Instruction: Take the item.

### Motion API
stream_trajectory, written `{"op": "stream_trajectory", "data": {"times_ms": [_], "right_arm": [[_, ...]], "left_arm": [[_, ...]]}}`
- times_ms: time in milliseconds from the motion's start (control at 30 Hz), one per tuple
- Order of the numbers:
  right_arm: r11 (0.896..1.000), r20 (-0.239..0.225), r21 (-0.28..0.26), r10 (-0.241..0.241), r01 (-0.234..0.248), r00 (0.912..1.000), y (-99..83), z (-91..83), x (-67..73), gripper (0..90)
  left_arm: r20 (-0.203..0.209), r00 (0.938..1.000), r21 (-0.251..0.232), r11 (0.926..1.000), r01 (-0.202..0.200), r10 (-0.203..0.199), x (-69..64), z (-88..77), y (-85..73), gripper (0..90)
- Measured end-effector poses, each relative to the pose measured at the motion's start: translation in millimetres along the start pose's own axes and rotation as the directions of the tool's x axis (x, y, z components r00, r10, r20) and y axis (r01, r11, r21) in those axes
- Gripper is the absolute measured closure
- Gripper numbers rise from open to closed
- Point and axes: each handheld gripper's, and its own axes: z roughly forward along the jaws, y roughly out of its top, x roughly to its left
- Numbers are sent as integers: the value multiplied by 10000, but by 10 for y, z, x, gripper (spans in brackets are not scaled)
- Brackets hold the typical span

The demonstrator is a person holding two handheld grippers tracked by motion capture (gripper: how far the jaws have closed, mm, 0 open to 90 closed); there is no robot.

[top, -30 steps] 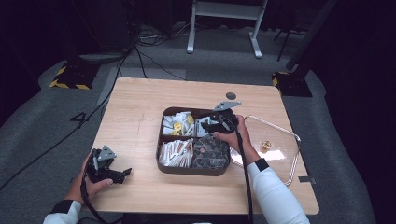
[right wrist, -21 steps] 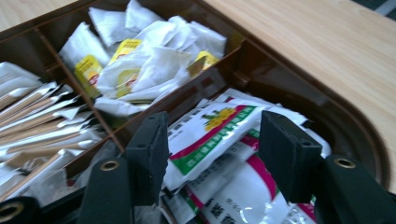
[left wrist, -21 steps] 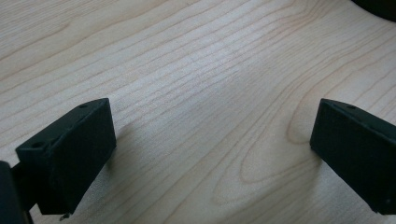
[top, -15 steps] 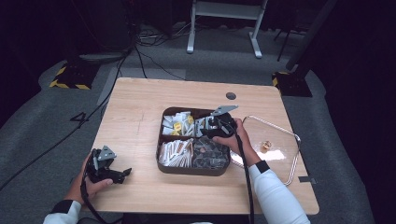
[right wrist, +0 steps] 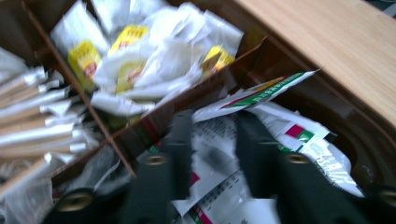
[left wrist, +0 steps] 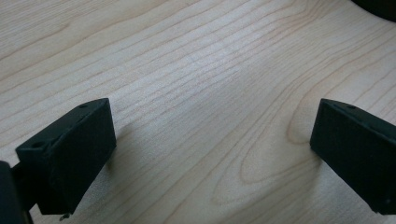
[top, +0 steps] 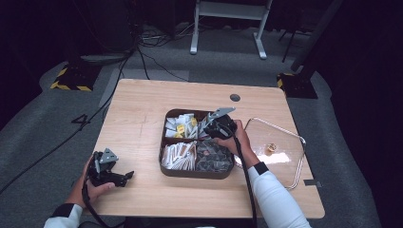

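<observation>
Here, packets are being picked from a divided tray (top: 164, 164) on the wooden surface (top: 142, 104).
The right gripper (right wrist: 212, 140), its jaws just closing, is being lowered around a white sachet (right wrist: 210, 154) in the tray's far right compartment; the left gripper (left wrist: 210, 154) is being rested open on bare wood.

High view: fixed above the person's edge of the table (top: 142, 109), facing forward and down; far enough to take in the whole tabletop and the floor beyond.
Left gripper view: rides on the left gripper (top: 107, 168), looking along its jaws, very close to bare tabletop (left wrist: 196, 84).
Right gripper view: rides on the right gripper (top: 216, 127), close over the tray (right wrist: 261, 51).
Shared: the tray (top: 164, 142) and its sachets (top: 183, 128) (right wrist: 154, 56); table wood.
</observation>
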Motion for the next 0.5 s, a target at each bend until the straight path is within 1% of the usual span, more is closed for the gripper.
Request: {"op": "stream_trajectory", "data": {"times_ms": [33, 67, 100, 167, 233, 267, 300, 333, 367, 400, 433, 467, 500], "right_arm": [[9995, -52, -135, 274, -274, 9996, 3, -11, -20, 564], [9992, -111, -159, 366, -368, 9993, 3, -19, -31, 555], [9991, -142, -115, 412, -413, 9991, 3, -27, -43, 527], [9984, -24, -111, 548, -548, 9985, 7, -30, -73, 468], [9976, -2, -150, 681, -681, 9977, 11, -17, -108, 450], [9972, 88, -83, 747, -746, 9972, 21, -7, -136, 429], [9963, 191, -92, 862, -860, 9961, 28, -4, -161, 421], [9938, 184, -198, 1100, -1096, 9938, 35, -2, -193, 431], [9922, 147, -356, 1201, -1195, 9927, 39, 0, -212, 445], [9918, 75, -237, 1261, -1259, 9920, 51, 17, -221, 443], [9937, 150, -99, 1116, -1114, 9936, 68, 41, -214, 463], [9956, 339, -36, 936, -936, 9950, 82, 61, -205, 468], [9961, 410, 2, 884, -885, 9952, 91, 77, -201, 473]], "left_arm": [[1, 10000, -1, 10000, 0, 0, 0, 0, 0, 4], [-1, 10000, -1, 10000, -1, 1, 0, 0, 0, 4], [0, 10000, -2, 10000, -1, 1, 0, 0, 0, 4], [7, 10000, 1, 10000, 8, -8, 0, 0, 0, 4], [-3, 10000, -1, 10000, 2, -2, 0, 1, 1, 4], [-6, 10000, -2, 10000, 7, -7, -1, 1, 0, 4], [-8, 10000, -2, 10000, 5, -5, -1, 1, 0, 4], [-4, 10000, -3, 10000, 9, -9, 0, 1, 1, 4], [-7, 10000, -4, 10000, 6, -6, -1, 1, 0, 4], [-6, 10000, -1, 10000, 7, -7, -1, 1, 1, 4], [0, 10000, -3, 10000, 12, -12, -1, 1, 1, 4], [-4, 10000, -3, 10000, 11, -11, -1, 1, 1, 4], [-7, 10000, -2, 10000, 6, -6, -1, 1, 1, 4]]}}
